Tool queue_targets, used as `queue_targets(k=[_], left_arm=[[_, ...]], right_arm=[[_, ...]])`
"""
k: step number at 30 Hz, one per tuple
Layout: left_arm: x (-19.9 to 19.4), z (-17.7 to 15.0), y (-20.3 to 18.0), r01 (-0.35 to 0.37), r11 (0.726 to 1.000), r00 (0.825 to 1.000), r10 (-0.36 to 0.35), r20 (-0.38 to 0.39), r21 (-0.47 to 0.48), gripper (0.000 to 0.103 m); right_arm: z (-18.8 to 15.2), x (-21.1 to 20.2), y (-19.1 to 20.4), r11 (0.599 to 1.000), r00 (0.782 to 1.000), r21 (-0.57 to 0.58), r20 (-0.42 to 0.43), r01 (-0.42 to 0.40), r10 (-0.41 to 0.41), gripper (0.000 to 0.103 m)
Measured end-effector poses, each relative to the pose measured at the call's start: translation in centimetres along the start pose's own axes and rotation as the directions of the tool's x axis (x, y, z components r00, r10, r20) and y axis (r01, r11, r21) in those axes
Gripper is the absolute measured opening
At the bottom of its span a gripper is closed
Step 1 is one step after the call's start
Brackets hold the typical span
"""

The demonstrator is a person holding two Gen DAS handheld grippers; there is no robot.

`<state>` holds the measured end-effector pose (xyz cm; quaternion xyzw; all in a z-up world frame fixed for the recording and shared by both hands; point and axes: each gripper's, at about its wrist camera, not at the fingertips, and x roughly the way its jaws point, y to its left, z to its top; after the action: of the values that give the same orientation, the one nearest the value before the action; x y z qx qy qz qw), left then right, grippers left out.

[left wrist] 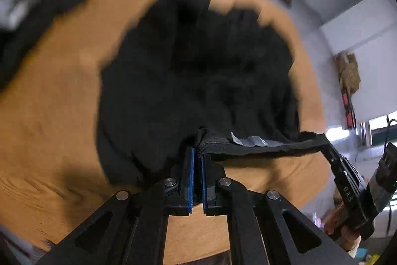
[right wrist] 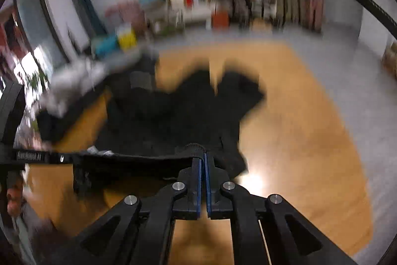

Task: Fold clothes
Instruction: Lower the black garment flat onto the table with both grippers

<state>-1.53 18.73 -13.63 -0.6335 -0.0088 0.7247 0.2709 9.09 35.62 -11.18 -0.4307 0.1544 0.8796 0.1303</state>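
Note:
A black garment hangs from both grippers and spreads over the wooden table. My left gripper is shut on one end of its waistband, near a grey label. The band runs taut to the right, where the other gripper holds its far end. In the right wrist view my right gripper is shut on the waistband, and the black garment lies blurred on the table ahead. The left gripper shows at the left edge, gripping the band.
A pile of grey and dark clothes lies at the table's far left. Beyond the table is a grey floor and a cluttered wall with boxes and shelves. A hand holds the right tool.

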Motion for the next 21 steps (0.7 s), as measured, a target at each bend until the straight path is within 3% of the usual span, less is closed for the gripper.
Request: queue_targets(k=[5, 7, 9, 10, 11, 14, 16, 18, 21], left_arm=[[2.3, -4.1, 1.5, -0.003, 0.998, 0.995, 0.01, -0.104, 0.067, 0.006], [2.2, -4.8, 1.6, -0.012, 0.994, 0.986, 0.029, -0.163, 0.104, 0.013], [1.6, -4.9, 1.7, -0.036, 0.993, 0.981, 0.058, -0.187, 0.116, 0.036], [0.7, -4.9, 1.9, -0.05, 0.993, 0.983, 0.069, -0.169, 0.11, 0.055], [-0.3, -4.8, 2.0, -0.065, 0.992, 0.986, 0.08, -0.149, 0.104, 0.067], [-3.2, -4.0, 3.0, -0.033, 0.997, 0.997, 0.038, -0.073, 0.07, 0.076], [-4.6, -3.1, 3.7, -0.037, 0.998, 0.999, 0.038, -0.018, 0.041, 0.077], [-4.2, -1.0, 3.7, -0.121, 0.992, 0.992, 0.12, 0.025, 0.037, 0.077], [-1.0, 1.0, 3.2, -0.202, 0.978, 0.979, 0.202, 0.005, 0.045, 0.077]], right_arm=[[-8.6, 1.6, 0.1, 0.994, 0.984, -0.109, -0.175, -0.029, 0.009, 0.004], [-9.7, 1.4, 0.0, 0.99, 0.982, -0.134, -0.186, -0.033, 0.008, 0.007], [-9.2, 0.6, -0.5, 0.992, 0.986, -0.124, -0.169, -0.033, 0.012, 0.032], [-8.5, 0.3, -0.9, 0.993, 0.987, -0.114, -0.157, -0.033, 0.015, 0.046], [-7.7, -0.1, -1.3, 0.994, 0.989, -0.104, -0.145, -0.04, 0.025, 0.047], [-5.2, -1.7, -2.8, 0.993, 0.994, -0.113, -0.103, -0.042, 0.031, 0.058], [-3.6, -2.2, -3.6, 0.991, 0.997, -0.13, -0.072, -0.008, -0.002, 0.058], [-2.1, -1.9, -4.8, 0.993, 0.997, -0.109, -0.056, 0.038, -0.044, 0.059], [-0.8, 1.6, -5.2, 0.998, 0.995, -0.057, -0.091, 0.032, -0.038, 0.059]])
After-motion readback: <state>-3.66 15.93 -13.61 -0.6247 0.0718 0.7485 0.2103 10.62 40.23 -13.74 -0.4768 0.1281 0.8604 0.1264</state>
